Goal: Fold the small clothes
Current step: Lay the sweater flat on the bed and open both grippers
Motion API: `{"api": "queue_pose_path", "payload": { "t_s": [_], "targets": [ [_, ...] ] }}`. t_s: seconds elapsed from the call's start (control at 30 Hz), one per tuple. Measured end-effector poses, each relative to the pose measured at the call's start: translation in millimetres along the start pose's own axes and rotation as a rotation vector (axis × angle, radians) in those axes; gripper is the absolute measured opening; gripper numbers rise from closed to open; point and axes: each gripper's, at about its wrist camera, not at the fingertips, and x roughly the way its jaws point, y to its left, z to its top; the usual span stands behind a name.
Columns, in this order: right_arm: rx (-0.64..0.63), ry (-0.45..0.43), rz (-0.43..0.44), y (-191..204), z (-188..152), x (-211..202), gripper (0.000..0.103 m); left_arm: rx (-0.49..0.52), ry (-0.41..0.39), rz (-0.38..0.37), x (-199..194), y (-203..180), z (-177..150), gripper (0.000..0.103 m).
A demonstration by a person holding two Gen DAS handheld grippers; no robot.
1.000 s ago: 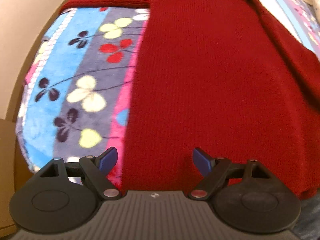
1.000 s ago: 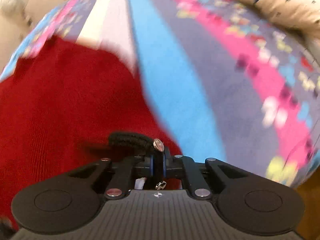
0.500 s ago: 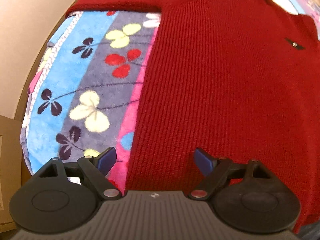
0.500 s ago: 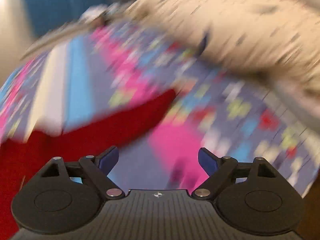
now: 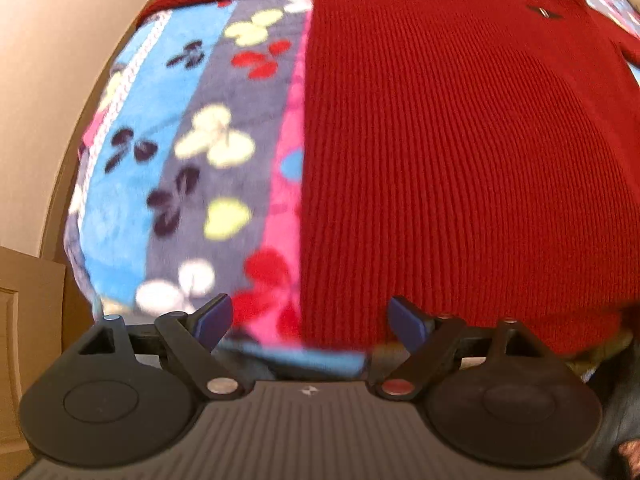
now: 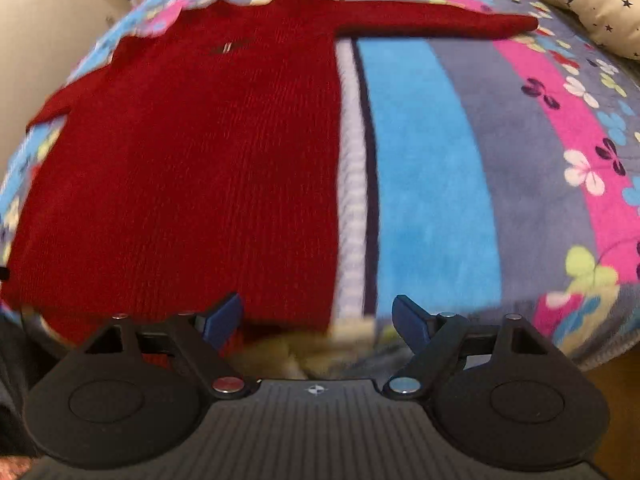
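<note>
One red sweater point(image 6: 192, 168), one striped floral blanket point(image 6: 436, 184), one star-patterned pillow point(image 6: 592, 4), and two grippers: left gripper point(image 5: 310, 322), right gripper point(image 6: 318, 316).

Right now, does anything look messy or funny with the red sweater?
Nothing stands out. The sweater lies flat on the blanket, one sleeve stretched straight out sideways. Both grippers, left and right, are open at its bottom edge, holding nothing.

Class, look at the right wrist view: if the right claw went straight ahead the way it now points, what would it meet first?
Most likely the blanket, near the right edge of the red sweater. The open right claw points at that border, so it could catch the sweater's hem instead; depth is unclear.
</note>
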Motion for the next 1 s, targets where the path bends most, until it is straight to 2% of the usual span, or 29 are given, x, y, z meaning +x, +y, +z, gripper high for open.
{"api": "queue_pose_path", "payload": {
  "t_s": [0.1,0.17,0.27,0.33,0.4,0.47,0.57,0.73,0.83,0.93,0.97,1.0],
  "targets": [
    [-0.036,0.050,-0.005,10.0,-11.6,4.3,0.084,0.029,0.007,-0.022,1.2,-4.5,-25.3,0.089],
    [-0.034,0.047,-0.038,9.6,-12.9,15.2,0.084,0.056,0.015,-0.041,3.6,-12.8,-38.5,0.089],
    [0.026,-0.001,-0.123,8.3,-8.4,33.3,0.082,0.130,0.029,-0.056,11.6,-29.3,-49.1,0.089],
    [0.106,-0.052,-0.123,8.3,-3.0,32.7,0.079,0.149,0.021,-0.061,12.9,-38.2,-50.6,0.089],
    [0.190,-0.141,-0.076,2.3,8.8,22.0,0.079,0.128,0.005,-0.076,10.9,-40.2,-47.8,0.089],
    [0.200,-0.194,-0.033,1.0,20.3,7.3,0.079,0.081,-0.023,-0.086,6.9,-37.5,-41.1,0.089],
    [0.140,-0.242,-0.069,3.2,35.4,-5.1,0.080,0.013,-0.037,-0.064,6.9,-28.3,-26.3,0.089],
    [0.169,-0.175,-0.080,-5.6,46.1,15.3,0.082,-0.043,-0.023,-0.007,16.6,-5.9,-9.1,0.091],
    [0.191,-0.155,-0.073,-5.0,41.5,24.2,0.082,-0.058,-0.044,0.060,19.5,5.2,-7.0,0.091],
    [0.217,-0.095,-0.015,-4.8,35.7,35.0,0.080,-0.086,-0.072,0.105,20.6,17.7,-6.2,0.091],
    [0.220,-0.055,0.017,-3.3,33.6,39.2,0.072,-0.094,-0.075,0.108,23.2,23.1,-4.6,0.090],
    [0.227,-0.019,0.047,-2.7,31.0,42.9,0.052,-0.102,-0.080,0.113,23.7,25.7,-4.6,0.081]
  ]
}}
